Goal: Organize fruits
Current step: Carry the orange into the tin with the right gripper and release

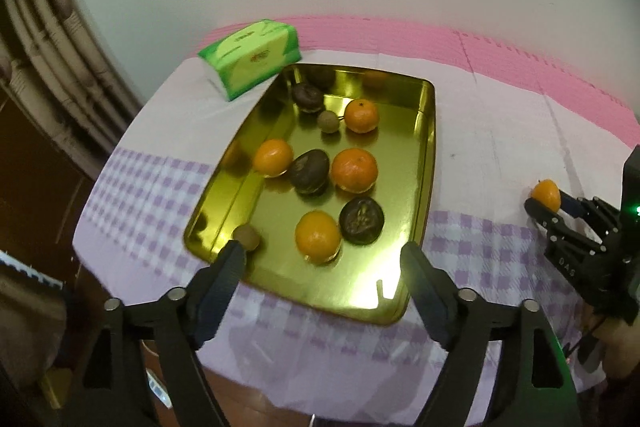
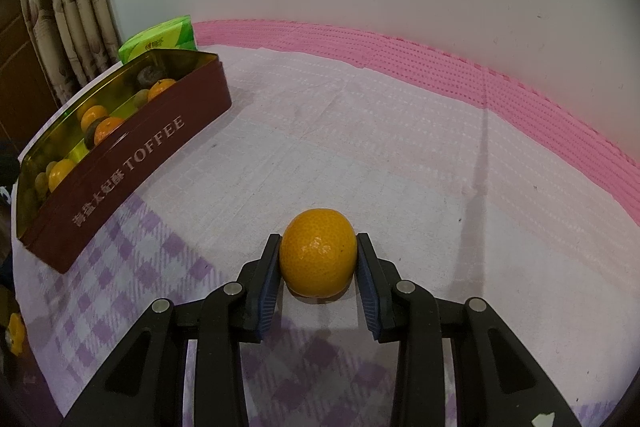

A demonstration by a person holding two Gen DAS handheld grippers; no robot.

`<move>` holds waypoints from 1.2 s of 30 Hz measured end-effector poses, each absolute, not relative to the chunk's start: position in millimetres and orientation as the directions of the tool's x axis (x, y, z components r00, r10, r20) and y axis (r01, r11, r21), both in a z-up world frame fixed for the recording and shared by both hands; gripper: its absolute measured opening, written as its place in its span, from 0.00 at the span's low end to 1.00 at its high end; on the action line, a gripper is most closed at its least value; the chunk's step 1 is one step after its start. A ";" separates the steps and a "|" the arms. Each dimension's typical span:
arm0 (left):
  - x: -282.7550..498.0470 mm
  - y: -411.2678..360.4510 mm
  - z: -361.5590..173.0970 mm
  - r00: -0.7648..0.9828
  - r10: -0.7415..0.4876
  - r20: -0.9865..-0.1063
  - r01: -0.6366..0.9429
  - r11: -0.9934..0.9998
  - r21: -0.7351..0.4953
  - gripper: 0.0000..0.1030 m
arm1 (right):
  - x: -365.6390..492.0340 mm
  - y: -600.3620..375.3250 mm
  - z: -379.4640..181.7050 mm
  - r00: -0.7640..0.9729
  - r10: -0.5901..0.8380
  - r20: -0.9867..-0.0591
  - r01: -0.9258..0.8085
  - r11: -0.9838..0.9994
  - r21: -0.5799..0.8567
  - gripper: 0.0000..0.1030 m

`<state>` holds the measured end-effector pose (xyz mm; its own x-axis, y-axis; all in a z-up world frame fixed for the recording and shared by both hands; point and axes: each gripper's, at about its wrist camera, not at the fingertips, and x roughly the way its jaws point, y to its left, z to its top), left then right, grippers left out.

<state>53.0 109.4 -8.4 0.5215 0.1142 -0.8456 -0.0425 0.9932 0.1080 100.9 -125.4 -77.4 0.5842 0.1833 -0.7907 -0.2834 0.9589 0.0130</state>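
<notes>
A gold-lined tin [image 1: 352, 291], maroon outside with "TOFFEE" on its wall [image 2: 140, 163], sits on the checked cloth. It holds several oranges [image 1: 354, 170], three dark wrinkled fruits [image 1: 309, 171] and small tan round fruits [image 1: 247, 237]. My left gripper [image 1: 323, 253] hangs open over the tin's near end with nothing between its fingers; an orange [image 1: 318, 237] lies below the gap. To the right of the tin, my right gripper [image 2: 318, 241] is shut on a lone orange [image 2: 318, 259] that rests on the cloth. The left wrist view also shows that orange [image 1: 545, 194] at the far right.
A green tissue pack [image 1: 252, 57] lies just beyond the tin's far left corner. A pink mat strip [image 2: 440, 67] runs along the wall at the back. Curtains [image 2: 72, 7] hang at the left. The table's left edge [image 1: 86, 223] drops off close to the tin.
</notes>
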 end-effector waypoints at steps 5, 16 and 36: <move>35.0 116.2 -4.2 0.518 0.112 -0.848 -0.062 0.994 0.093 0.81 | 86.4 -120.6 -75.8 0.565 0.192 -0.802 -0.288 0.957 0.026 0.31; 18.5 139.4 -4.2 0.549 0.180 -0.816 -0.127 0.983 0.132 0.86 | 63.8 -125.1 -60.0 0.544 0.247 -0.801 -0.249 0.960 0.127 0.31; 26.7 177.2 -8.9 0.535 0.212 -0.818 -0.231 0.968 0.100 0.86 | 94.1 -17.5 17.0 0.561 0.378 -0.737 -0.469 0.878 0.093 0.31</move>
